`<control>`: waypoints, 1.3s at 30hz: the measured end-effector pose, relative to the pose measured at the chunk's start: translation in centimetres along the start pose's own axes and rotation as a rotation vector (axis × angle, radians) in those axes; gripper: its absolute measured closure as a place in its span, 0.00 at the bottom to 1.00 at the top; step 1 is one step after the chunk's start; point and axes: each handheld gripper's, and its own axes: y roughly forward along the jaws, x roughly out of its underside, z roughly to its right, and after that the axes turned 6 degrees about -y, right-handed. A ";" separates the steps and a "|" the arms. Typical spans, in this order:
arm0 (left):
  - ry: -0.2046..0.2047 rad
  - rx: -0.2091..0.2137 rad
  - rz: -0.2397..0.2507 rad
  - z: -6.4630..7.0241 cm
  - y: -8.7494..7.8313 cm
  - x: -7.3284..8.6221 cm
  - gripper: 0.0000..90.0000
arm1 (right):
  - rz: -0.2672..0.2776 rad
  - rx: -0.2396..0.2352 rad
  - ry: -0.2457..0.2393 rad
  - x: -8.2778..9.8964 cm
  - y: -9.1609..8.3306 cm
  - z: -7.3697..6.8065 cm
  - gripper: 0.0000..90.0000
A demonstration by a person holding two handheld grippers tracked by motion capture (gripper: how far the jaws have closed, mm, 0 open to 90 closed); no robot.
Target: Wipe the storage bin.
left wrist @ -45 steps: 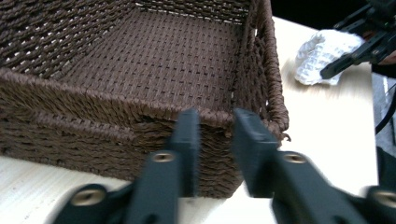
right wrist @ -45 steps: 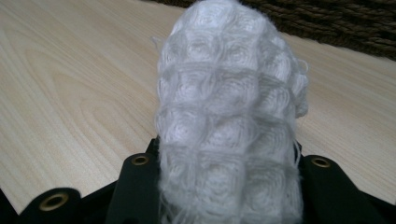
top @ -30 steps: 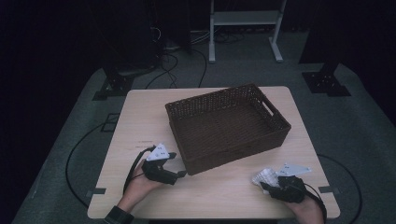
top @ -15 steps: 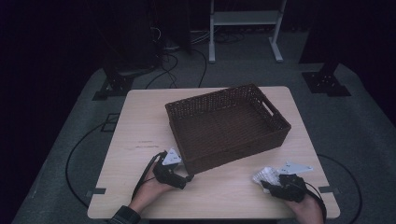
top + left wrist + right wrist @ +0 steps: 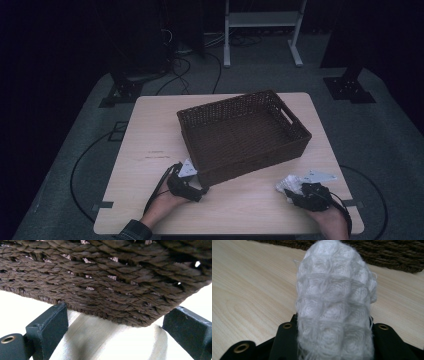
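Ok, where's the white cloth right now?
In the high view the white cloth is at the table's near right, clamped in the right claw, just short of the wicker basket.

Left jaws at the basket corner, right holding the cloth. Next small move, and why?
Probably close the left gripper on the basket corner to steady it. Its jaws, which have just been opening, stand wide either side of that near corner, not yet pressing on the weave. The right gripper is shut on the white cloth, low over the table outside the basket, so the cloth likely goes in next.
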 end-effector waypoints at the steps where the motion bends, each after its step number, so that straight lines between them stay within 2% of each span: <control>1: 0.000 0.000 0.000 0.0 0.0 0.0 0.08 | 0.000 0.000 0.000 0.0 0.0 0.0 0.63; 6: 0.008 -0.020 0.005 0.0 0.0 0.0 0.08 | 0.012 0.016 0.001 -0.5 0.0 0.7 0.63; 9: 0.011 -0.017 -0.001 -0.1 0.0 0.0 0.10 | 0.021 0.017 0.005 -0.7 -0.1 1.0 0.63; 13: 0.000 -0.015 -0.001 -0.1 0.0 0.0 0.12 | 0.036 0.020 0.024 -1.3 -0.6 2.0 0.63; 14: -0.021 -0.013 -0.010 -0.3 0.0 0.0 0.12 | 0.036 0.021 0.025 -1.4 -0.7 2.3 0.63; 17: -0.024 -0.017 -0.009 -0.3 0.0 0.0 0.12 | 0.041 0.021 0.033 -1.7 -0.9 2.7 0.63; 24: -0.031 -0.021 -0.006 -0.3 0.0 0.0 0.12 | 0.067 0.060 0.031 -3.2 -1.7 4.0 0.63; 26: -0.031 -0.022 -0.006 -0.4 0.0 0.0 0.13 | 0.078 0.079 0.040 -3.7 -2.0 4.8 0.62; 31: -0.033 -0.021 -0.007 -0.3 0.0 0.0 0.13 | 0.090 0.068 0.049 -4.2 -2.4 5.8 0.63; 36: -0.030 -0.022 -0.009 -0.3 0.0 0.0 0.12 | 0.104 0.092 0.049 -5.3 -3.5 7.4 0.62; 39: -0.030 -0.023 -0.009 -0.3 0.0 0.0 0.12 | 0.108 0.095 0.049 -5.6 -3.8 7.8 0.62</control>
